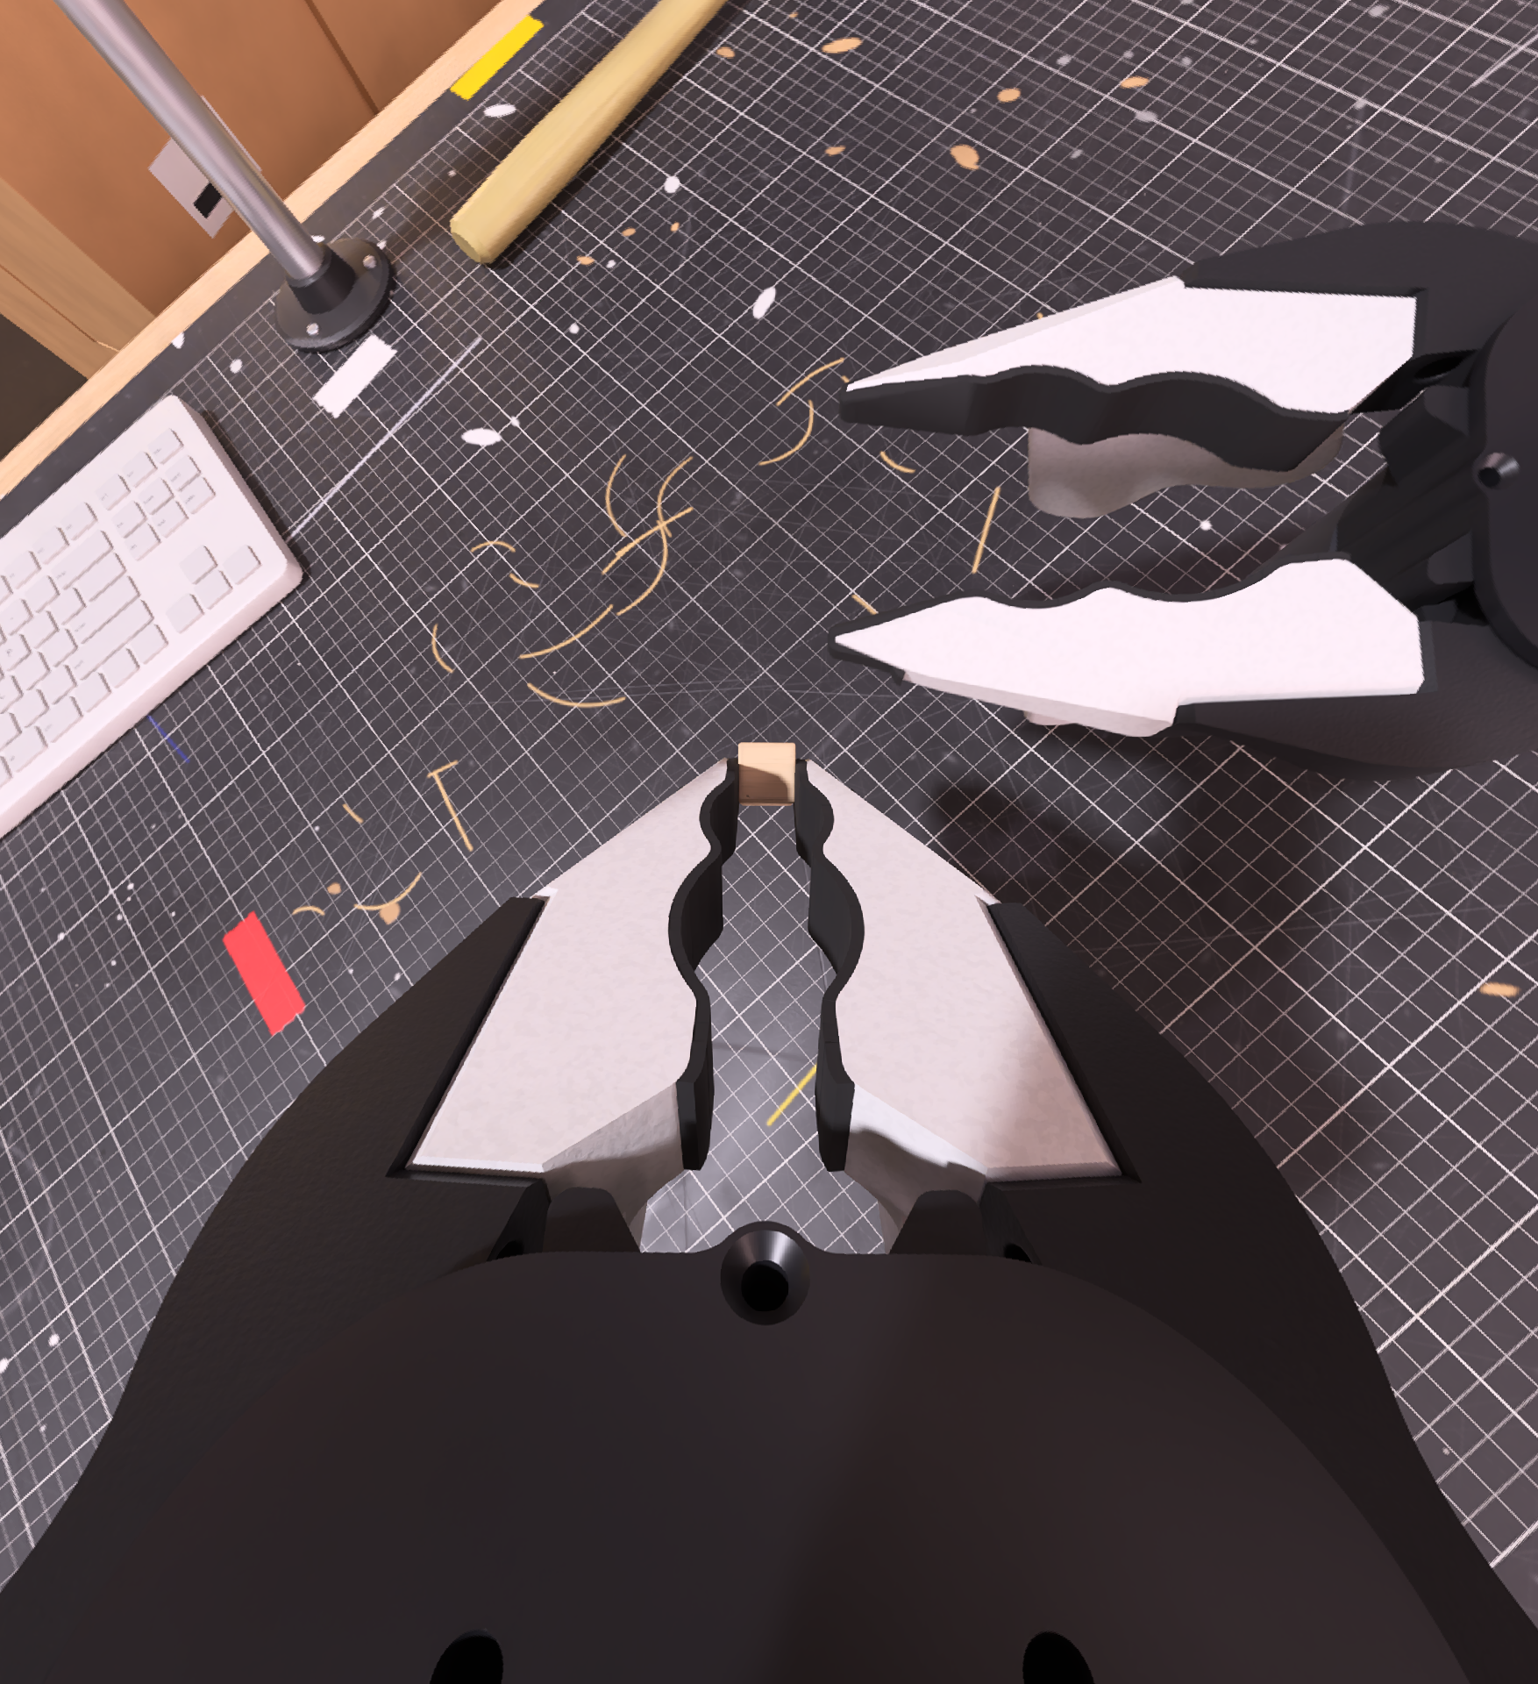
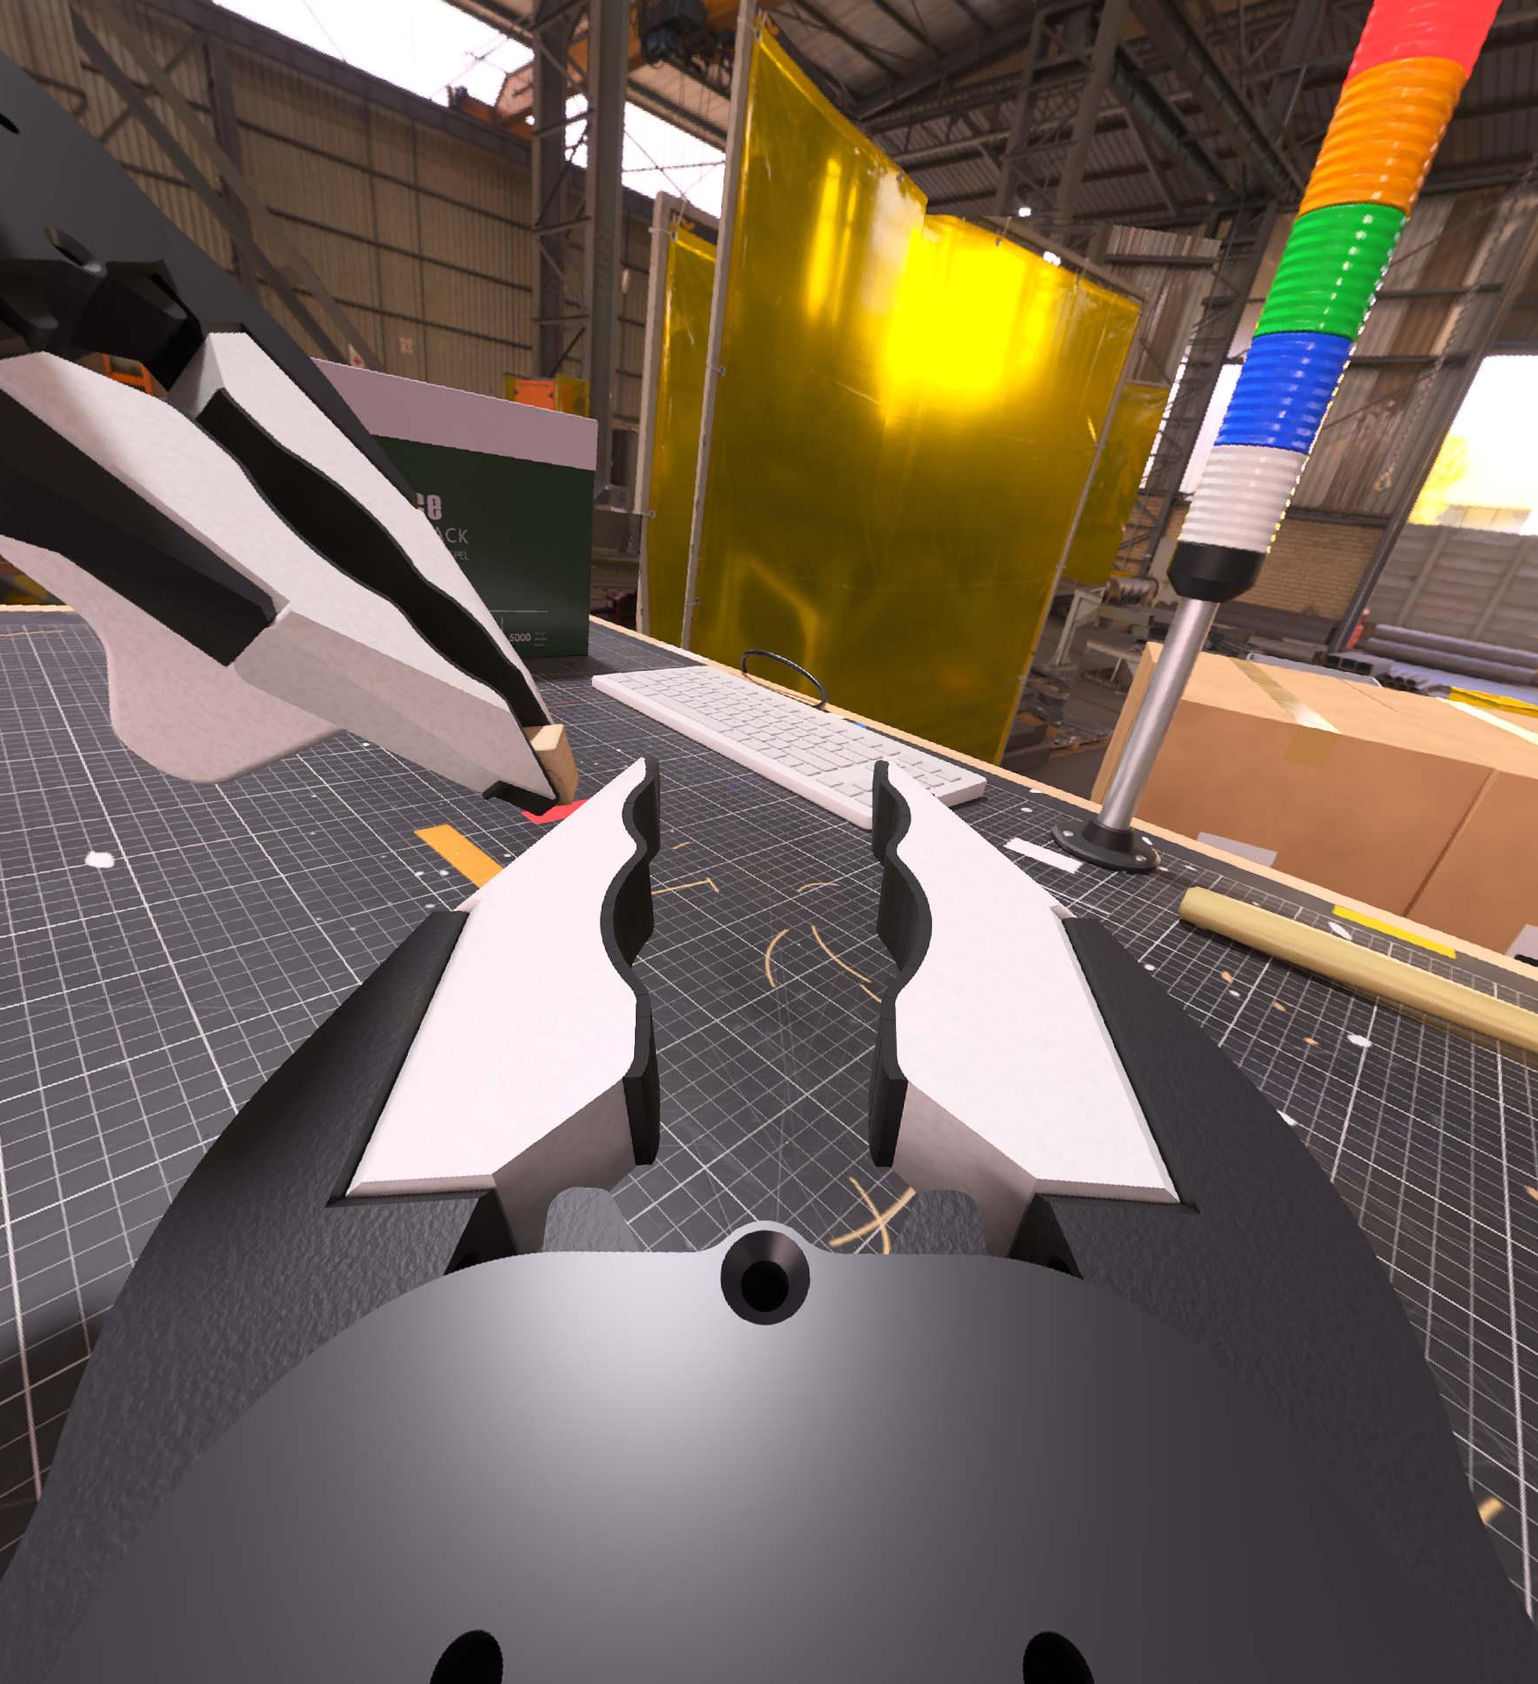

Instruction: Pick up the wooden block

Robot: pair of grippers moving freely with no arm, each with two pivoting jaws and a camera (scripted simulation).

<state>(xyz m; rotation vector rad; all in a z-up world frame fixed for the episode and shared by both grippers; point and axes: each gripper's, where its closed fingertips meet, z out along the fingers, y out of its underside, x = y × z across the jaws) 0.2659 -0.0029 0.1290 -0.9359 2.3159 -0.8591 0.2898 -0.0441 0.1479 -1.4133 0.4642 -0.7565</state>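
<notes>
Open cutting-mat surface (image 1: pixel 1203 1002) between both grippers; keyboard (image 1: pixel 64 620) blocking left side, signal-tower pole (image 1: pixel 200 155) and wooden dowel (image 1: pixel 583 128) along far edge.

Small tan wooden block (image 1: pixel 766 773) pinched betw. left claw (image 1: pixel 766 785) tips (prob. lifted).

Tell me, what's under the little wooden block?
The wooden block is pinched between the left gripper tips. Around it you can see dark gridded cutting mat. Whether the block touches the mat or floats above cannot be told; the fingers hide that spot.
</notes>
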